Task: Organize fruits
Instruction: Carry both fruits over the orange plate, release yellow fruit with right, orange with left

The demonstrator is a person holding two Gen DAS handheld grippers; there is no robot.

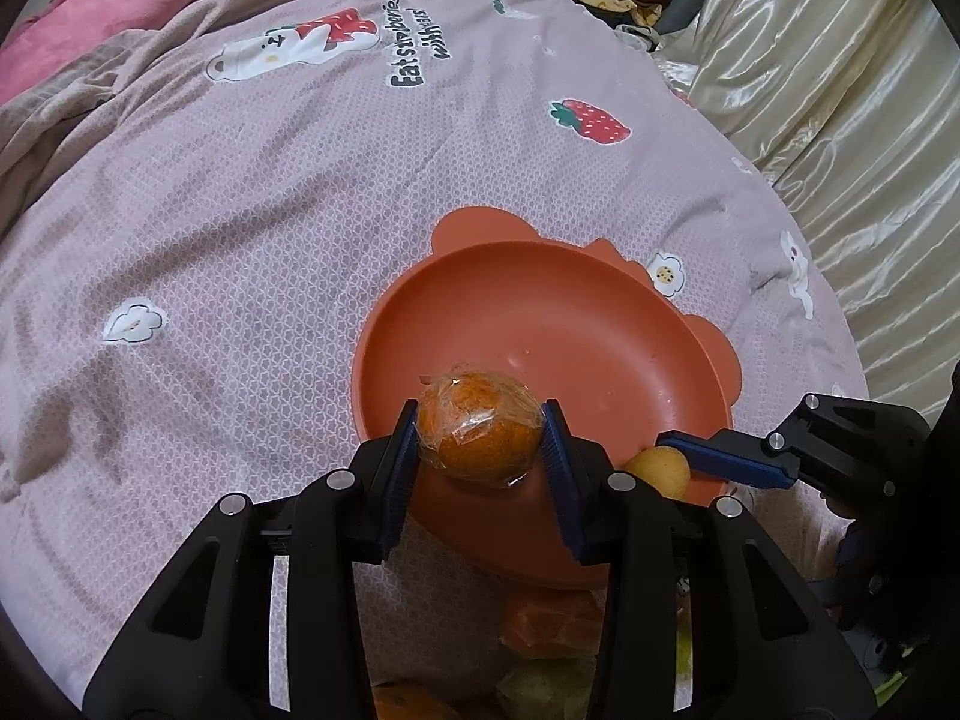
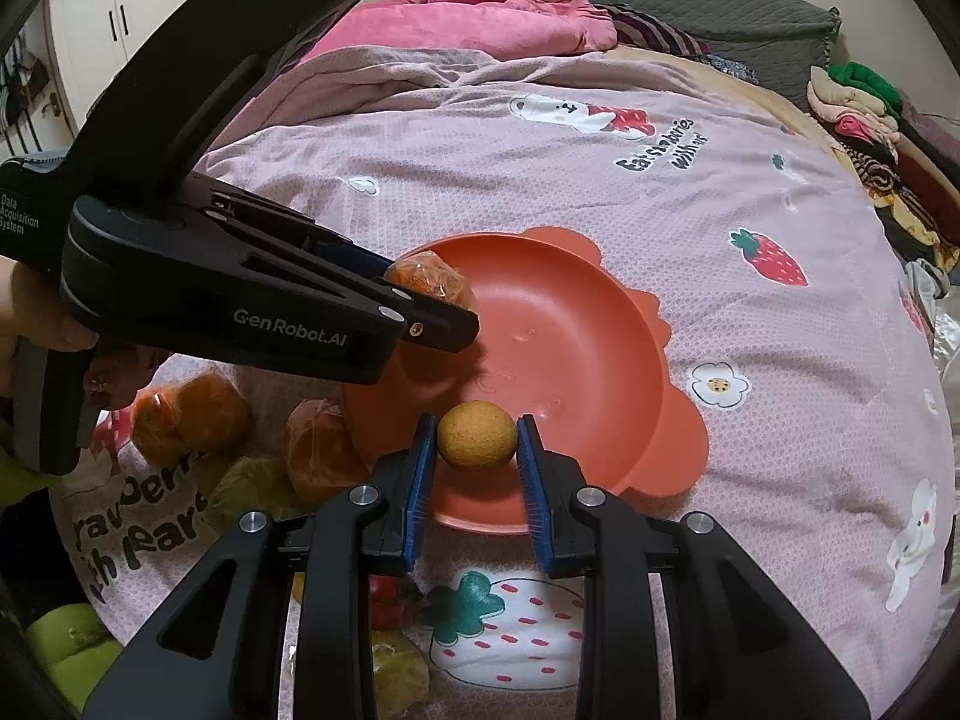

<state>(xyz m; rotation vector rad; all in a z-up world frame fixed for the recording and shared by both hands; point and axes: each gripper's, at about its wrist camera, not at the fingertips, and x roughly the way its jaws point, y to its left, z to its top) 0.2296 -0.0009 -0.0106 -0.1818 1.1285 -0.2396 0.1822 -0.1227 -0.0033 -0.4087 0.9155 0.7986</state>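
An orange-red bowl with bear-ear tabs lies on the bedspread. My left gripper is shut on an orange wrapped in clear film, held over the bowl's near rim; in the right wrist view the same wrapped orange shows past the left gripper's fingers. My right gripper is shut on a small round yellow-brown fruit, held over the bowl's near edge. In the left wrist view that yellow fruit sits at the right gripper's blue pad.
Several wrapped oranges and greenish fruits lie on the bedspread left of the bowl. Green fruits lie at the lower left. A pink blanket and piled clothes border the bed, with a shiny cream cover at the right.
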